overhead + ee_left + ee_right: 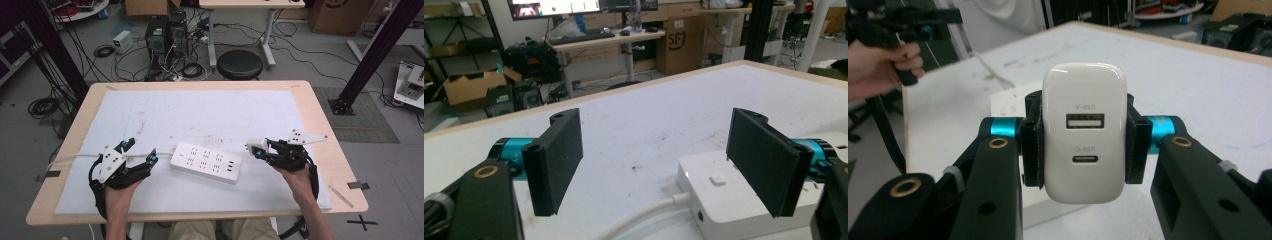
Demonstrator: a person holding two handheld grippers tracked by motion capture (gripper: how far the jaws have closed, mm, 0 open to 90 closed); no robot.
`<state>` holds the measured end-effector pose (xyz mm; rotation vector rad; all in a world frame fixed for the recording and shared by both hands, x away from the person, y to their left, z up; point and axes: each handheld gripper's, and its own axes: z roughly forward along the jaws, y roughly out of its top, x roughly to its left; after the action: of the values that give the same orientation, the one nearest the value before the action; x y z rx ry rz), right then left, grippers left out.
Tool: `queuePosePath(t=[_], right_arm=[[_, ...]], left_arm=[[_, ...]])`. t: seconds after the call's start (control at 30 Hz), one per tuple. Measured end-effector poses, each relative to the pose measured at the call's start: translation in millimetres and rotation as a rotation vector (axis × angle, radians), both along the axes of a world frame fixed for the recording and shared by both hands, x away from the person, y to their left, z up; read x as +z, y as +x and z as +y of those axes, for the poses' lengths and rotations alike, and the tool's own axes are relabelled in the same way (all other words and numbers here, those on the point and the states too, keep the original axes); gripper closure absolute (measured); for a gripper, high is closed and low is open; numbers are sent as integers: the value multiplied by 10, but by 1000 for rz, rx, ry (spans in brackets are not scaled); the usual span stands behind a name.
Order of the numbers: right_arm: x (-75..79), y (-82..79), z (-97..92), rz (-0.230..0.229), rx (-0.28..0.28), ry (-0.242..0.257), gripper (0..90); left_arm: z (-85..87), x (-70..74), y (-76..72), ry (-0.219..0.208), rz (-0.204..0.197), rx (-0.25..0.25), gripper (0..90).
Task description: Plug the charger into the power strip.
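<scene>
Readable lettering — two spots.
The white charger carries "USB-A" above its upper port and "USB-C" above the lower one, both seen upside down; a cardboard box on the floor beyond the tabletop's far edge bears "SF" — nothing else legible.

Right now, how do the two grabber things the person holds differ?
The right gripper is shut on a white USB charger, while the left gripper is open and holds nothing. The right gripper is lifted beside the white power strip's far end; the left gripper's jaws stand either side of its cable end. Both have black jaws with blue fittings.
</scene>
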<state>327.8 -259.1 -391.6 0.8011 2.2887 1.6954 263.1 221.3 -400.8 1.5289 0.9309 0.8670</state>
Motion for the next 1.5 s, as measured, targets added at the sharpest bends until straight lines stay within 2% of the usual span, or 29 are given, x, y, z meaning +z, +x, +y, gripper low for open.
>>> queuePosePath(t=[0.17,0.4,0.5,0.63,0.87,0.93,0.97,1.03,1.17,1.5], right_arm=[[51,57,49,22,19,-56,632],[114,135,121,56,44,-133,632],[140,153,143,66,52,-149,632],[206,216,231,102,88,-203,632],[294,310,421,102,169,-299,632],[299,320,442,108,173,-307,633],[319,371,520,131,220,-351,632],[323,388,537,130,233,-360,632],[355,450,645,142,270,-412,633],[397,577,942,168,324,-536,632]], left_arm=[[101,-48,4,6,25,37,226],[196,-101,-36,-24,22,78,237],[207,-103,-47,-20,23,73,236],[213,-89,-60,-16,17,75,237],[207,-92,-71,-23,18,69,236],[205,-94,-71,-21,15,68,237],[195,-96,-77,-18,16,62,237],[192,-97,-80,-17,17,59,237],[189,-99,-88,-17,16,58,236],[269,-103,-102,-6,21,96,236]])
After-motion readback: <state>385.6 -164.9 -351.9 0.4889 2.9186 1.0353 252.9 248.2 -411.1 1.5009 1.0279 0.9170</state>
